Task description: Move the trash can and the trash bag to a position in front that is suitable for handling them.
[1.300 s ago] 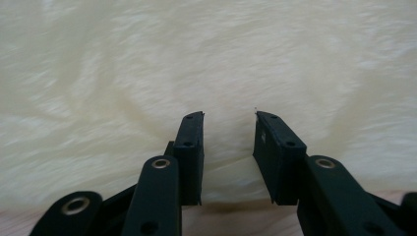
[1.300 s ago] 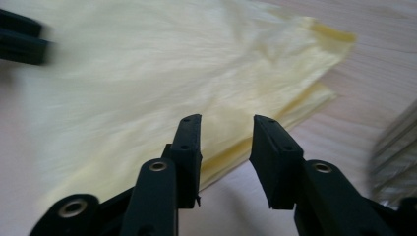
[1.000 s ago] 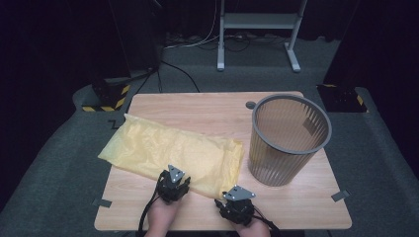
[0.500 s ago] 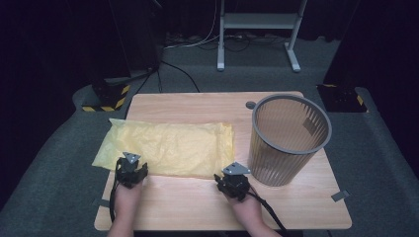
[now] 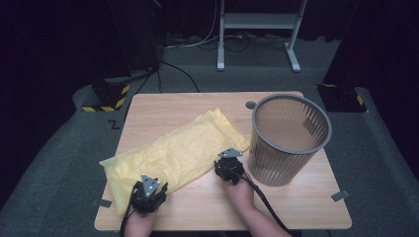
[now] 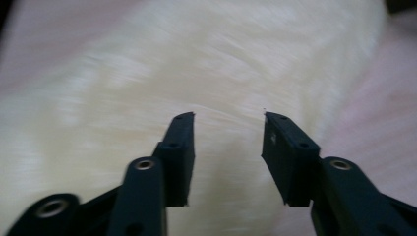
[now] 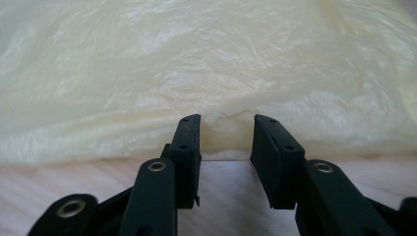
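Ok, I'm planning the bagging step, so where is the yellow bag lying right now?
In the high view the yellow bag lies flat and slantwise on the table's left half, its far end beside the mesh bin, the left gripper at its near corner.

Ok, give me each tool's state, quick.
Left tool: open over the yellow bag, jaws just widened, gripping nothing.
Right tool: open at the bag's edge, jaws just narrowing, not pinching it.

1. One crinkled yellow plastic bag (image 5: 180,153).
2. One grey round mesh wastebasket (image 5: 289,140).
3. One small grey round disc (image 5: 250,104).
4. Two black two-jaw grippers, left gripper (image 5: 148,193) and right gripper (image 5: 228,167).
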{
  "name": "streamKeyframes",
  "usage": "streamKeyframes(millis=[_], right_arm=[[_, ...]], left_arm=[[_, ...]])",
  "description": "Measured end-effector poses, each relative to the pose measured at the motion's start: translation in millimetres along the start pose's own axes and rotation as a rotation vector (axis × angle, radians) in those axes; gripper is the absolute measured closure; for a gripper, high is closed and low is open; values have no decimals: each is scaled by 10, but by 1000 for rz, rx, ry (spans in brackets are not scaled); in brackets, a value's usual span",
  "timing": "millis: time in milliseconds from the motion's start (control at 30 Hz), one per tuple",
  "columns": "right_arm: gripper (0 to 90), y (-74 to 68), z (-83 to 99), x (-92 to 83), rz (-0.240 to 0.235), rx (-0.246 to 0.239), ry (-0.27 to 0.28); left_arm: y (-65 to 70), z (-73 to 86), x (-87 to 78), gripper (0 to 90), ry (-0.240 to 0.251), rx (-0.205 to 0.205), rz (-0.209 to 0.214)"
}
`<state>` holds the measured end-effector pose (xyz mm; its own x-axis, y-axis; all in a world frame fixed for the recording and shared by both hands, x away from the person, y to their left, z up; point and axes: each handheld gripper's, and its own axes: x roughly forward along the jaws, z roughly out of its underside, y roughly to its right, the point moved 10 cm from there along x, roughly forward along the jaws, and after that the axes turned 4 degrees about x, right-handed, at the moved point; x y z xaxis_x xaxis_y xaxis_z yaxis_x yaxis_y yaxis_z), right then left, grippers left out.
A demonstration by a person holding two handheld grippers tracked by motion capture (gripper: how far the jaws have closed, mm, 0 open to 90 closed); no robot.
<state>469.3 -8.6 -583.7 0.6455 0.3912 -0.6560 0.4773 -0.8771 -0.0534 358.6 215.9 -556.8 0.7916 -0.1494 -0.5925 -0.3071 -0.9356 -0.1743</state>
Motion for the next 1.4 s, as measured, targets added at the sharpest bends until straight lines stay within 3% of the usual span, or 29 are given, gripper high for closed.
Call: streamKeyframes(millis=[67, 100, 133, 200, 233, 300, 333, 433, 467, 500, 533, 600, 700, 733, 800, 833, 900, 1033, 1133, 1267, 1333, 1400], right_arm=[[629, -41, -24, -79, -20, -3, 28], [621, -108, -26, -166, -42, -21, 46], [612, -266, 13, -311, -92, -68, 65], [610, -340, 41, -370, -116, -69, 72], [610, -407, 78, -422, -138, -70, 68], [610, -535, 146, -493, -172, -94, 66], [610, -589, 174, -522, -183, -109, 66], [610, -690, 227, -595, -203, -127, 67], [607, -701, 242, -609, -206, -131, 64], [604, -675, 263, -620, -199, -138, 62], [604, -675, 263, -620, -199, -138, 62], [600, -602, 275, -617, -190, -127, 55], [595, -412, 294, -607, -162, -108, 44], [595, -412, 294, -607, -162, -108, 44], [585, -290, 341, -580, -145, -95, 30], [585, -290, 341, -580, -145, -95, 30], [578, -233, 375, -547, -138, -82, 15], [585, -218, 441, -403, -135, -63, -26], [632, -194, 431, -383, -101, -105, -4], [630, -55, 460, -434, -74, -93, -17], [626, 47, 484, -476, -59, -90, -23], [622, 102, 513, -521, -44, -90, -35]], left_arm=[[-349, 30, -211, 498, 44, -59, -120], [-531, 112, -284, 490, 45, -101, -162], [-682, 236, -315, 509, 20, -150, -181], [-857, 491, -319, 553, -44, -230, -172], [-884, 583, -302, 598, -73, -237, -169], [-819, 672, -244, 660, -108, -251, -122], [-757, 684, -205, 688, -117, -250, -94], [-499, 617, -101, 743, -124, -175, -35], [-390, 567, -71, 742, -125, -168, -5], [-108, 457, -12, 739, -115, -124, 58], [-108, 457, -12, 733, -115, -124, 58], [240, 330, 44, 719, -109, -73, 136], [835, 151, 84, 661, -97, -11, 299], [994, 103, 93, 661, -92, 18, 330], [1173, 22, 103, 554, -80, 75, 341], [1194, -13, 105, 554, -70, 88, 331], [1163, -63, 99, 498, -53, 77, 319], [929, -141, 39, 467, -12, 27, 279], [731, -209, -14, 432, 18, -4, 245], [323, -334, 12, 425, 46, -24, 146], [88, -394, 89, 438, 54, -26, 90], [-125, -401, 219, 447, 39, -59, 68]])
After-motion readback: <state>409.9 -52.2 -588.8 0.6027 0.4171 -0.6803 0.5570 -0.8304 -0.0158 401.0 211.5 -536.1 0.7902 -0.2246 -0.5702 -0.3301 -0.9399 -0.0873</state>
